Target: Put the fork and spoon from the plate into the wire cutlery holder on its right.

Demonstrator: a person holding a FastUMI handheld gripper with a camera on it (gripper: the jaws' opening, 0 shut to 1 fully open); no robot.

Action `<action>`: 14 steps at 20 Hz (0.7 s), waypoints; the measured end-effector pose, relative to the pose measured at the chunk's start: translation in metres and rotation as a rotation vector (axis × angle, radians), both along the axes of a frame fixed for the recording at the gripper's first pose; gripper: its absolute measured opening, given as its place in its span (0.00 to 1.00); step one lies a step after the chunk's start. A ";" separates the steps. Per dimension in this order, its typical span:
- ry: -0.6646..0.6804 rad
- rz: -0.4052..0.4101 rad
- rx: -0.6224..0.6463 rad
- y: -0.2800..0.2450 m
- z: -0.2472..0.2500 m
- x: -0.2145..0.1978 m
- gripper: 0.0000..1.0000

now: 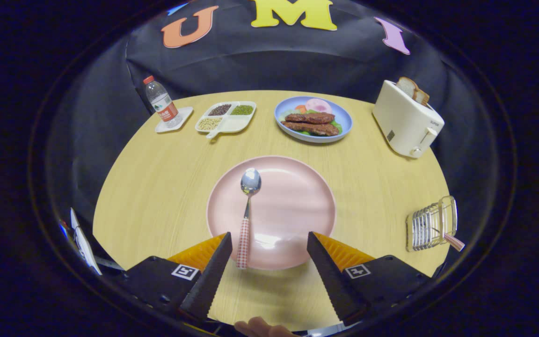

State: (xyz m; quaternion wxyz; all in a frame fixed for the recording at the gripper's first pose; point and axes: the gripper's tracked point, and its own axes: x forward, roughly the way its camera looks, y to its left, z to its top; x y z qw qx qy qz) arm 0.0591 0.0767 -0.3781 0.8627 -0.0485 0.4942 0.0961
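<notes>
My tongs [269,262] are spread wide and hold nothing, low over the worktop [157,196]; a fingertip of my hand [262,327] shows below them. Spoon [247,215] lies on the pink plate [297,206] just ahead, its checked handle close beside my left finger and reaching past the plate's near rim. No fork on the plate.

Far left beyond the tongs: water bottle [162,103], label too small to read. Next, a divided tray [226,117] of beans, then a blue plate [313,119] of food.

Far right: toaster [407,124] with bread; small writing on its side, unreadable. Nearer, well right of my right finger, the wire cutlery holder [431,224] has a checked handle sticking out, likely the fork. I judge half done; spoon left.
</notes>
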 end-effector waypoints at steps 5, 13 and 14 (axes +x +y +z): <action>0.000 0.005 0.001 0.027 -0.033 0.008 0.89; 0.027 -0.053 -0.012 0.038 -0.053 0.018 0.45; 0.029 -0.059 -0.023 0.038 -0.056 0.019 0.45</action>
